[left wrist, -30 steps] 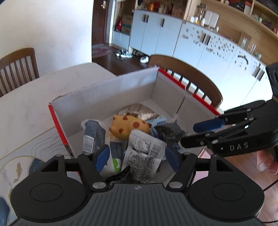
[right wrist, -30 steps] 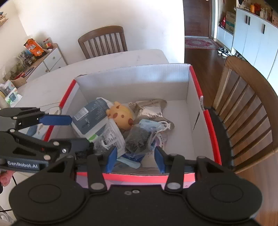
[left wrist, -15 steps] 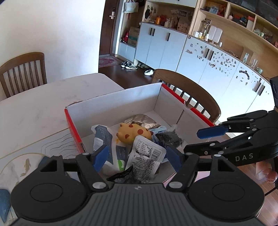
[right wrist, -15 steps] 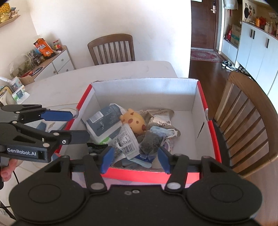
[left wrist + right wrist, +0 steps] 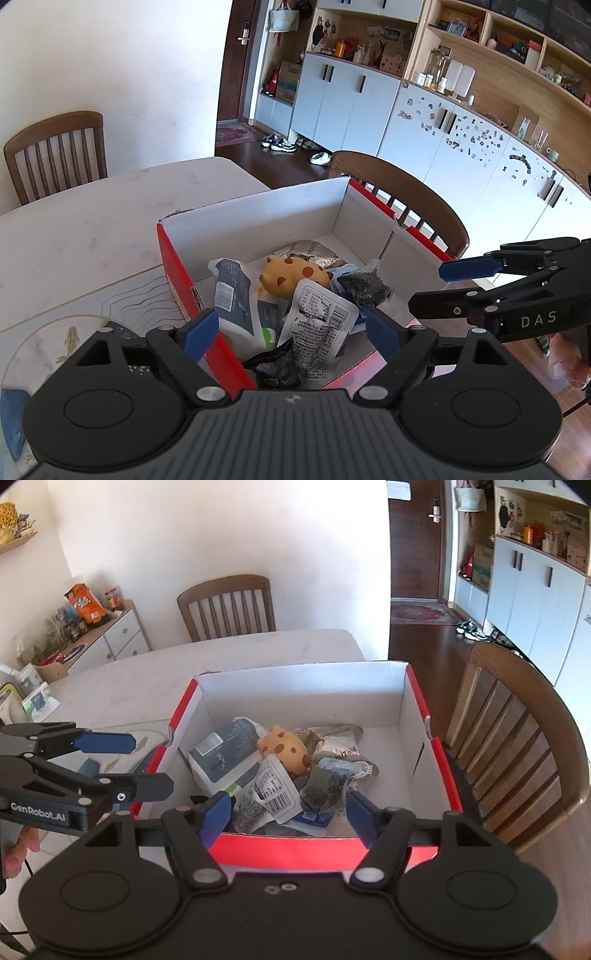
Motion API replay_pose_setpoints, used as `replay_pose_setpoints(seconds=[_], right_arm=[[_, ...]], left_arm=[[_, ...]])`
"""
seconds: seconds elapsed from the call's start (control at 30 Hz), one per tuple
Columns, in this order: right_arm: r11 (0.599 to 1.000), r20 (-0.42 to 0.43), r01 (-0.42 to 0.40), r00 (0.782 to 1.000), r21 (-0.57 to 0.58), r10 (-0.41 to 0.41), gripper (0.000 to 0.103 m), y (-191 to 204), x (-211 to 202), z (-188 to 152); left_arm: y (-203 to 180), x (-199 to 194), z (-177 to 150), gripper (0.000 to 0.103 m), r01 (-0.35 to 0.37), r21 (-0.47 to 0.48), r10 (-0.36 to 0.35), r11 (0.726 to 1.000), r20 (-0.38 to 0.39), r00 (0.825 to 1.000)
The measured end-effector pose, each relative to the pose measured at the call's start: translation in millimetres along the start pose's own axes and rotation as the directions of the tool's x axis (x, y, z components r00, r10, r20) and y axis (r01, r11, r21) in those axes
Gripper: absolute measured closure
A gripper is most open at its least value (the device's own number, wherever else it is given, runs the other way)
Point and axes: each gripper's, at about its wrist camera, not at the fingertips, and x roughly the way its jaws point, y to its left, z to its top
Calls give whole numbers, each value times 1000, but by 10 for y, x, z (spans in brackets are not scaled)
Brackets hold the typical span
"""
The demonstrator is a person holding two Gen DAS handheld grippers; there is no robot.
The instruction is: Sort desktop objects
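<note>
A red cardboard box (image 5: pixel 177 269) (image 5: pixel 434 768) with white inner walls stands on the table. Inside lie a yellow spotted toy (image 5: pixel 291 275) (image 5: pixel 282 747), a white barcode pouch (image 5: pixel 317 321) (image 5: pixel 266 794), a dark blue-and-white pack (image 5: pixel 232 291) (image 5: pixel 225 753), a dark granule bag (image 5: pixel 364 288) (image 5: pixel 327 784) and a silver packet (image 5: pixel 336 738). My left gripper (image 5: pixel 291 328) (image 5: pixel 127 760) is open and empty above the box's near left corner. My right gripper (image 5: pixel 290 808) (image 5: pixel 443 282) is open and empty above the box's near edge.
A patterned mat (image 5: pixel 74 317) lies left of the box on the white table (image 5: pixel 92 221). Wooden chairs stand at the far side (image 5: pixel 227 605) and right of the box (image 5: pixel 517 746). A low cabinet with snacks (image 5: pixel 92 627) stands at the left wall.
Both grippers have risen and pulled back from the box, still open and empty. The contents have not moved.
</note>
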Motion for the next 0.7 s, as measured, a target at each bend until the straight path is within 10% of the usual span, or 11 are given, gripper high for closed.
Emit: replay_pose_setpoints(seconds=[0.7], right_arm=[[996,125,72,989,56,-79,9,561,-266,-237]], left_arm=[[206,-491,-185,4,36,67,-39,997,46,998]])
